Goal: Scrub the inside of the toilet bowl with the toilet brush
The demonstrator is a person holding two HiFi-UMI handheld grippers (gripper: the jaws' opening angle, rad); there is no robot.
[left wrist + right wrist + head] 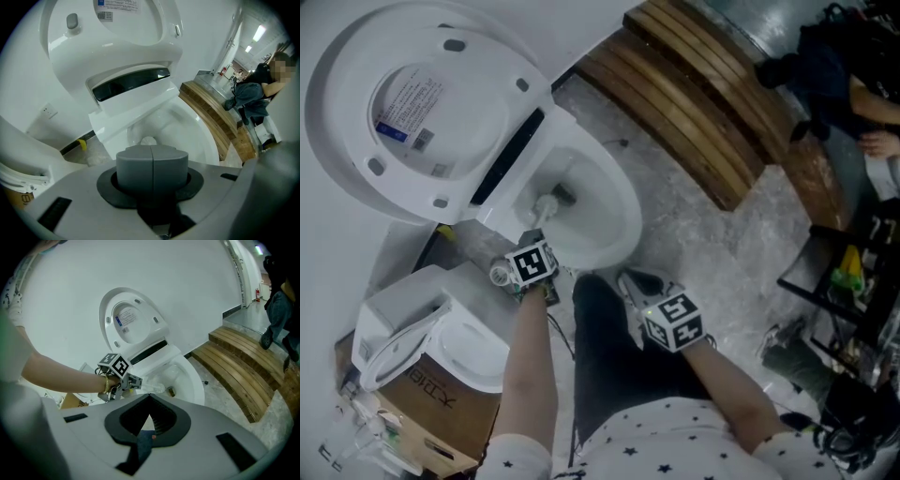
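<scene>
A white toilet stands with its lid point(356, 122) raised against the wall. Its bowl point(623, 202) point(201, 136) point(192, 380) is open. My left gripper point(537, 232) point(152, 161) point(136, 383) hangs over the bowl's near-left rim, shut on the white toilet brush point(546, 205) point(157, 389). The brush head point(149, 140) reaches down inside the bowl near the dark drain point(564, 195). The handle is hidden behind the shut grey jaws in the left gripper view. My right gripper point(634, 281) point(149, 416) is held back over my lap, open and holding nothing, pointing at the toilet.
A second white toilet point(422, 337) sits on a cardboard box point(441, 412) at the near left. Curved wooden steps point(694, 94) run along the right of the bowl. A person point(862, 94) sits at the far right, beside a dark rack point(853, 281) of items.
</scene>
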